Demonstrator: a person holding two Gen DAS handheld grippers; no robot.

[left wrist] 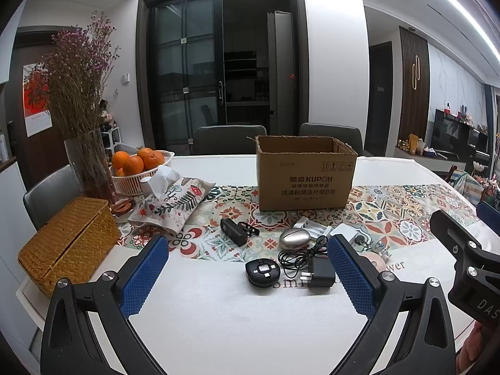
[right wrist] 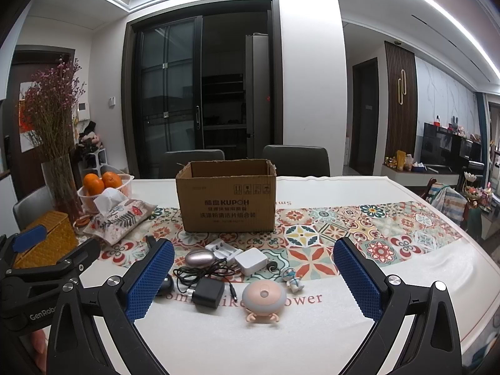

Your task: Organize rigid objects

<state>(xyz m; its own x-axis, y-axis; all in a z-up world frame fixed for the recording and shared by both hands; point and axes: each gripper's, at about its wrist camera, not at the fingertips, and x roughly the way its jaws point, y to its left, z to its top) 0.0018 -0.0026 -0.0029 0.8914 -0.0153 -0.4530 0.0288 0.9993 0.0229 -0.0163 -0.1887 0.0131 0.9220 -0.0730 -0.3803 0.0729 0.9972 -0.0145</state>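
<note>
An open cardboard box (left wrist: 306, 173) (right wrist: 226, 195) stands on the patterned runner. In front of it lie small objects: a black rectangular device (left wrist: 233, 231), a silver egg-shaped object (left wrist: 294, 237) (right wrist: 200, 257), a white battery charger (right wrist: 223, 248), a white adapter (right wrist: 251, 261), a black power adapter with cable (left wrist: 320, 272) (right wrist: 207, 292), a round black gadget (left wrist: 262, 272), a pink round toy (right wrist: 264, 297) and a small figurine (right wrist: 293, 279). My left gripper (left wrist: 247, 278) is open and empty, above the near table. My right gripper (right wrist: 253, 284) is open and empty too.
A woven basket (left wrist: 67, 240), a fabric tissue pouch (left wrist: 175, 203), a basket of oranges (left wrist: 137, 165) and a vase of dried flowers (left wrist: 87, 162) stand at the left. Chairs (right wrist: 295, 159) stand behind the table. The table's right edge (right wrist: 481, 268) curves near.
</note>
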